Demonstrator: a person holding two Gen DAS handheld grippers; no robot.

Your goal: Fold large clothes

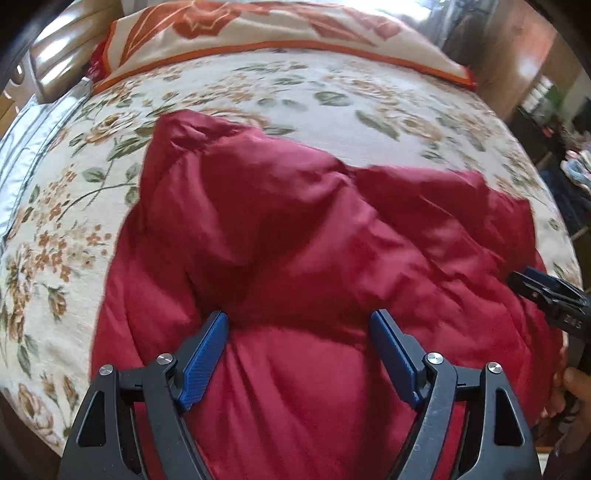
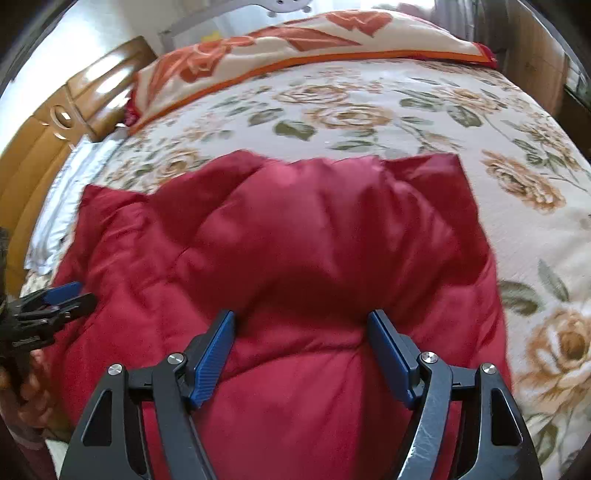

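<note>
A dark red puffy jacket (image 1: 295, 229) lies rumpled on the flowered bedspread, its near part reaching the bed's front edge. My left gripper (image 1: 299, 321) points steeply down over the jacket's near part. Its blue pads (image 1: 207, 354) stand wide apart, with red padding bulging between them and no pinch to be seen. My right gripper (image 2: 301, 319) stands the same way over the same jacket (image 2: 295, 229), further right, with its jaws wide. Each gripper shows at the edge of the other's view: the right gripper (image 1: 543, 291) and the left gripper (image 2: 62, 295).
The bedspread (image 2: 369, 110) with beige roses stretches beyond and to the right of the jacket. An orange-and-cream folded blanket (image 1: 258, 33) lies at the far end. A wooden headboard (image 2: 55, 122) stands at the left. A hand (image 1: 570, 387) holds the right gripper's grip.
</note>
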